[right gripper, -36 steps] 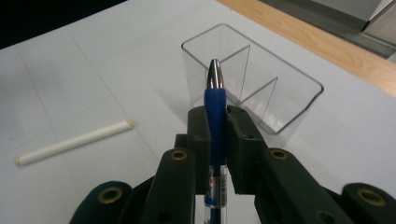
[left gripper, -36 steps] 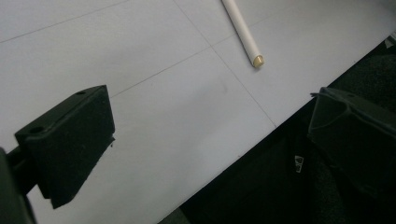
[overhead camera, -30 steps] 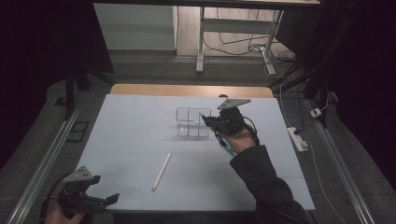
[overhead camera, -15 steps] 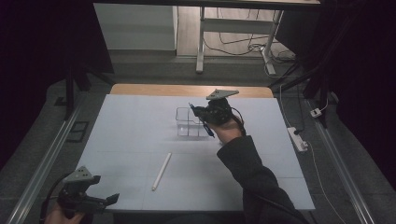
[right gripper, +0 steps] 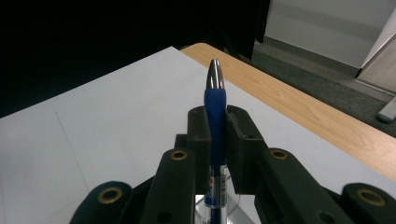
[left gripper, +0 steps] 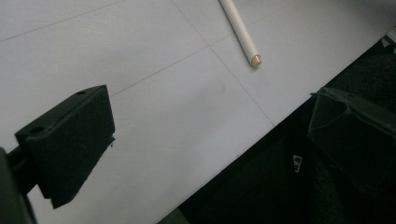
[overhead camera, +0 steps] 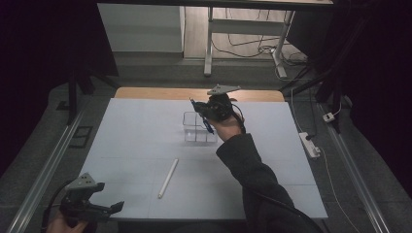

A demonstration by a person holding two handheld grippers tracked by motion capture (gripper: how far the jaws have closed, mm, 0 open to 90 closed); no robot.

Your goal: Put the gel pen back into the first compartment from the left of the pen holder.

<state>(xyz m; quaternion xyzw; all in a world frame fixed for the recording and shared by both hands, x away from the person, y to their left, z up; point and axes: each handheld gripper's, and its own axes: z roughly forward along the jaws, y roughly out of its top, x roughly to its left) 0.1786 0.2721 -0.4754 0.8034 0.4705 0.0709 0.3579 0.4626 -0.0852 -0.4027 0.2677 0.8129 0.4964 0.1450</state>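
Observation:
My right gripper (overhead camera: 201,108) hangs over a clear divided box (overhead camera: 198,131) at the middle back of the white sheet. It is shut on a blue pen (overhead camera: 207,125) that slants down into the box. In the right gripper view the pen (right gripper: 215,100) stands clamped between the jaws of the gripper (right gripper: 215,122), blue grip and silver tip pointing away. A white stick (overhead camera: 167,178) lies on the sheet nearer the front. My left gripper (overhead camera: 112,208) rests at the front left corner, open and holding nothing. In the left gripper view the stick's tan end (left gripper: 255,59) lies beyond the wide-apart jaws of the gripper (left gripper: 210,116).
The white sheet (overhead camera: 131,136) covers a wooden table (overhead camera: 160,93). A power strip (overhead camera: 309,144) lies off the right edge. Metal rails run along both sides. A table frame (overhead camera: 209,43) and cables stand on the floor behind.
My right gripper has moved left and farther back with the pen, from beside the box to above its far edge. The left gripper and the stick have stayed put.

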